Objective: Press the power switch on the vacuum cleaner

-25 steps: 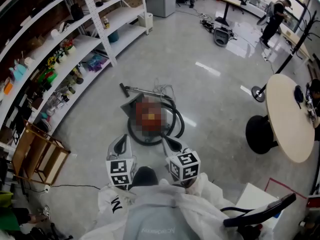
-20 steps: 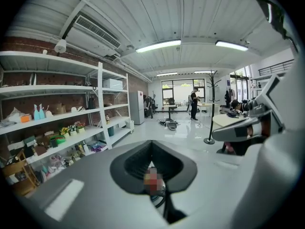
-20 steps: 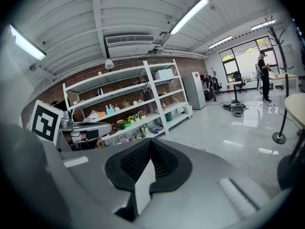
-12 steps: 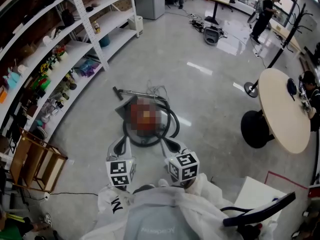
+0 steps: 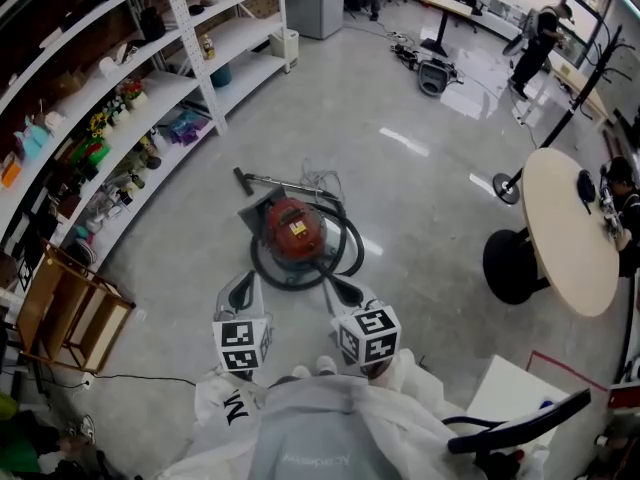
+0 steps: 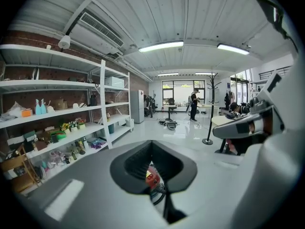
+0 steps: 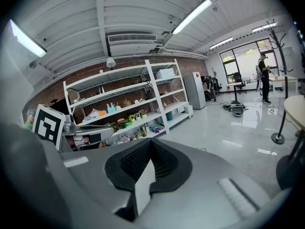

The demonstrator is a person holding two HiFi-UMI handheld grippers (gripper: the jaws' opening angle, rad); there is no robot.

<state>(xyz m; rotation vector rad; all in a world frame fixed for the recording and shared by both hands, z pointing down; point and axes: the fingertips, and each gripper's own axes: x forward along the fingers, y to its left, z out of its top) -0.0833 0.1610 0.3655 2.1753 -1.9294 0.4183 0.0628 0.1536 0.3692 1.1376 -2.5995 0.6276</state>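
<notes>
My left gripper [image 5: 243, 288] and right gripper [image 5: 343, 290] hang short of the vacuum cleaner [image 5: 295, 230]; both jaws pressed together, empty. Closed tips should prod its switch.

The grey floor [image 5: 420, 198] carries a red vacuum cleaner [image 5: 294, 230]

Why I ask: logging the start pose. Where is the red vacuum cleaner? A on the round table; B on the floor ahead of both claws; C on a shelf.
B: the head view shows the red vacuum cleaner lying on the floor, just ahead of the left claw and the right claw.
</notes>
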